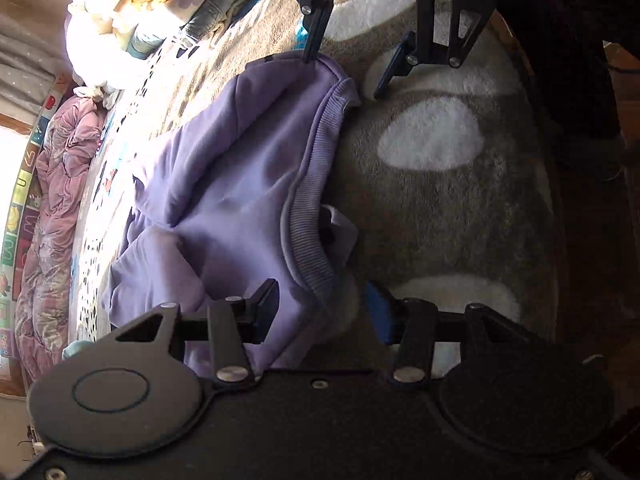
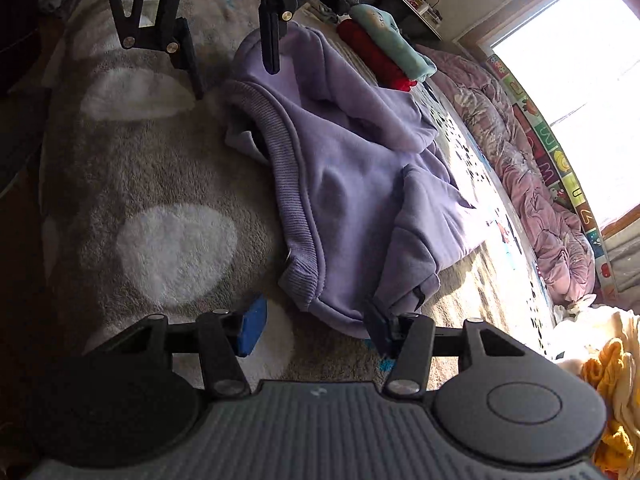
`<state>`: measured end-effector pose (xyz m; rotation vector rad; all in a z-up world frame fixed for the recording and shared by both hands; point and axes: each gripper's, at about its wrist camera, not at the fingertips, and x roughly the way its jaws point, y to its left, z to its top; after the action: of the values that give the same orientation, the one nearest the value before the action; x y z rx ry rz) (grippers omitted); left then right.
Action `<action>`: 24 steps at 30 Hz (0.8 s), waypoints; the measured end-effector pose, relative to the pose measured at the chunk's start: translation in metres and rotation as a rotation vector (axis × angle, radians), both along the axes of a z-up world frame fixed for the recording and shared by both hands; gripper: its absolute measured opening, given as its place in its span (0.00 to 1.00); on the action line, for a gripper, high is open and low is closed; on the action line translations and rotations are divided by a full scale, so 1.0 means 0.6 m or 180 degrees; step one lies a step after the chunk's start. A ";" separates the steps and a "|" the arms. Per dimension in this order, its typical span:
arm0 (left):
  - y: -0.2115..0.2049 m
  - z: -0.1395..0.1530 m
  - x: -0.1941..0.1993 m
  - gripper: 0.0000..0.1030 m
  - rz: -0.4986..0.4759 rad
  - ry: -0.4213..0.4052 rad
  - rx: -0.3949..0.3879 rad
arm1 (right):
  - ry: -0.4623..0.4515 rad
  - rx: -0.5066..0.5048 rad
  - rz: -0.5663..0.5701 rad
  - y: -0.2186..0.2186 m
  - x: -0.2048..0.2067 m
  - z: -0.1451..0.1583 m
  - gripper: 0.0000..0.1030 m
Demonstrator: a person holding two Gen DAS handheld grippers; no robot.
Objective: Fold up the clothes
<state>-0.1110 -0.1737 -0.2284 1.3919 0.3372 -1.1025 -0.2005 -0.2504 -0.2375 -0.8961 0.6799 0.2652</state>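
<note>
Lilac fleece sweatshirt with ribbed hem point(image 1: 224, 184) is lying crumpled on the grey shaggy rug with white patches point(image 1: 432, 208). Left gripper point(image 1: 322, 312) and right gripper point(image 2: 316, 330) are each straddling a hem corner, jaws half open, pads not visibly pinching cloth.

A bed carries everything, covered by a grey fleece blanket point(image 2: 168, 168) with white patches. A purple sweatshirt point(image 2: 352, 168) lies crumpled on it, ribbed hem toward the near side. Farther off lie a red garment point(image 2: 374, 60) and a teal one point(image 2: 390, 38) together, a rumpled pink quilt point(image 2: 532, 184) along the far edge, and a yellow cloth point(image 2: 612, 380)
</note>
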 end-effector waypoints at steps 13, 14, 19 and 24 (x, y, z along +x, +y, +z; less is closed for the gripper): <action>0.005 0.038 0.057 0.38 0.0334 0.0253 -0.0476 | -0.0452 0.0825 -0.0342 -0.052 0.021 0.060 0.30; 0.004 0.027 0.051 0.38 0.0259 0.0175 -0.0400 | -0.0463 0.0878 -0.0360 -0.057 0.024 0.065 0.30; -0.002 0.010 0.046 0.41 0.0210 0.0096 -0.0338 | -0.0473 0.1030 -0.0432 -0.078 0.041 0.084 0.30; -0.009 0.041 0.078 0.42 0.0403 -0.0067 -0.0620 | -0.0447 0.1105 -0.0485 -0.088 0.051 0.089 0.30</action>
<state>-0.0640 -0.1791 -0.2039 1.1929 0.2904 -0.9889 -0.1698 -0.3035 -0.1839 -0.5230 0.5472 0.1750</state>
